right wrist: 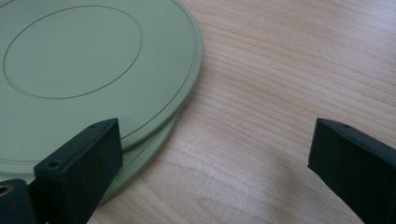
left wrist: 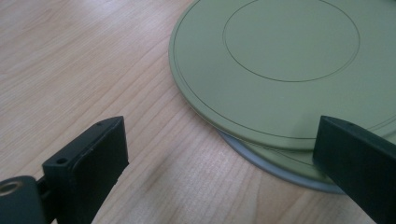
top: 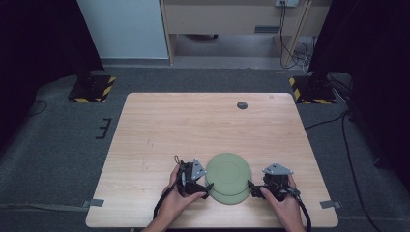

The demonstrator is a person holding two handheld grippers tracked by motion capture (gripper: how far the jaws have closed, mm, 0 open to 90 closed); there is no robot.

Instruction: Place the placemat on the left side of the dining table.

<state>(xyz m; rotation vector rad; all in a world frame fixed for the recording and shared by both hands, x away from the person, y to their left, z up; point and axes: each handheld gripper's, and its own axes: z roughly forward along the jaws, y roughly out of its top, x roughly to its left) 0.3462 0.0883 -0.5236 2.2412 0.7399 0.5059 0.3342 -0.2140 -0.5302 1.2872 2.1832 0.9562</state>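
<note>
Two flat green plates lie stacked on the wooden table (top: 159,125), the top plate (top: 228,173) slid a little off the lower plate (top: 232,197). In the left gripper view the top plate (left wrist: 280,65) overhangs the lower plate (left wrist: 285,163). My left gripper (top: 207,188) stands open at the stack's left edge, jaws wide, nothing held; one jaw reaches over the plates' rim (left wrist: 219,161). My right gripper (top: 252,189) is open at the stack's right edge (right wrist: 212,154), one jaw over the top plate (right wrist: 84,60) and lower plate (right wrist: 149,154).
A small dark round disc (top: 241,105) sits near the table's far edge. Bare wood stretches behind and to both sides of the plates. Black stands with yellow-striped bases (top: 92,87) sit on the grey floor beyond the table's far corners.
</note>
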